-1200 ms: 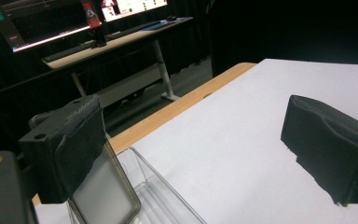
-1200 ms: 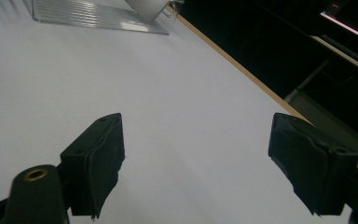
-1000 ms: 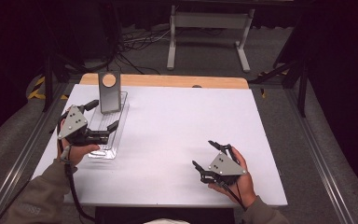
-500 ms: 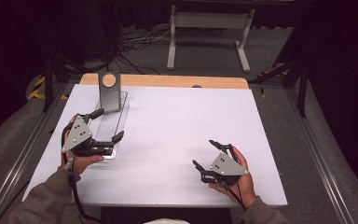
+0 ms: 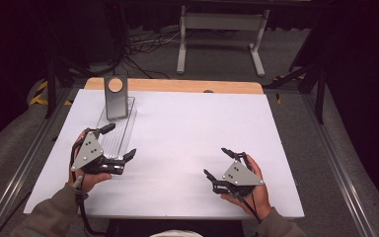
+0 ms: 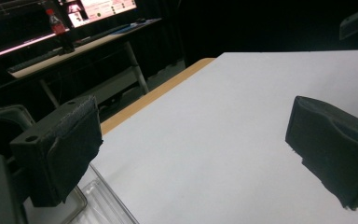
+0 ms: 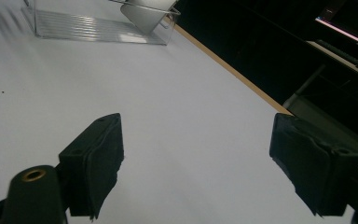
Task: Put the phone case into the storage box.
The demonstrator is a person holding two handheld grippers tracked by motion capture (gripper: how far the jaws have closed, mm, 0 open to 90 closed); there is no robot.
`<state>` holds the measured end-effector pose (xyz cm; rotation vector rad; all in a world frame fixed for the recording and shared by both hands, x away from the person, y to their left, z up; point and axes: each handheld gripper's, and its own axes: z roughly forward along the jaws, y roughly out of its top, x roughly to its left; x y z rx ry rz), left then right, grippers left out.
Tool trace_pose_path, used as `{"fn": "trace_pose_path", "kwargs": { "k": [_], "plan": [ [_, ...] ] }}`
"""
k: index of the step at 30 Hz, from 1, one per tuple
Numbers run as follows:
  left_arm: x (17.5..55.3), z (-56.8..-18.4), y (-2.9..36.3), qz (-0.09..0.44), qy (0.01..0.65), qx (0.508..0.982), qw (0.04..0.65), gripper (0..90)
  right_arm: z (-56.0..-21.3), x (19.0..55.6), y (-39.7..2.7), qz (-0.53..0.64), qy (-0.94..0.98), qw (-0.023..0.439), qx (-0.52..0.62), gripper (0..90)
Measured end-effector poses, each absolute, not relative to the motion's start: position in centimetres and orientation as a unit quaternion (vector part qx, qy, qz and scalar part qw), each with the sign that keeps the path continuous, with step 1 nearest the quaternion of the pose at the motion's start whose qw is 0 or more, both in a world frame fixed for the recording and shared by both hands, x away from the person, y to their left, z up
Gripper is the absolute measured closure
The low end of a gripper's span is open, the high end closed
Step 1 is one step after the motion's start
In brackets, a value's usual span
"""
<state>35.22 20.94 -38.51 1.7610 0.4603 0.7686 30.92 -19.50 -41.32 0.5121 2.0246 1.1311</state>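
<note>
- The thing in hand is a clear plastic tray [image 5: 116, 133], long and narrow with a ribbed floor, lying at the left of the white table [image 5: 187, 133] and running from near the far wooden edge back toward the person
- At the tray's far end a grey metal block [image 5: 115, 97] with a round tan disc on its face stands upright; whether it sits in the tray or just behind its end wall cannot be told from the high view
- The left gripper [image 5: 118, 143] hangs over the near end of the tray, jaws spread wide, one on each side of the tray's width, pinching nothing; in the left gripper view a corner of the tray [image 6: 98, 205] shows low beside the left jaw
- The right gripper [image 5: 217, 163] rests well apart at the near right of the table, jaws also spread and empty; in its own view the tray [image 7: 98, 28] lies far off across bare tabletop
- The tray is likely light and stiff but thin-walled, smooth and slippery (a hard squeeze could flex or crack it)
- The best hold looks to be across the two long walls near the end, pads flat against them and low, with moderate force
- If the block does ride in the tray, the far end is heavy, so a near-end lift would tip it; sliding is safer
</note>
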Motion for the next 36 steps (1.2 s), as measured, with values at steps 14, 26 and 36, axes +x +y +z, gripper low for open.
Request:
{"fn": "trace_pose_path", "kwargs": {
  "k": [14,26,36],
  "plan": [
    [34.4,-40.0,20.2,0.318,0.192,0.753,0.544,3.4,-41.3,30.9,-19.6,0.450,0.790,0.366,0.198,17.0],
    [33.5,-42.1,19.6,0.292,0.200,0.762,0.542,3.5,-41.6,30.4,-19.4,0.449,0.793,0.366,0.189,15.1],
    [33.2,-42.6,19.7,0.279,0.207,0.767,0.539,3.0,-41.5,30.1,-19.5,0.454,0.791,0.366,0.186,15.1]
  ]
}}
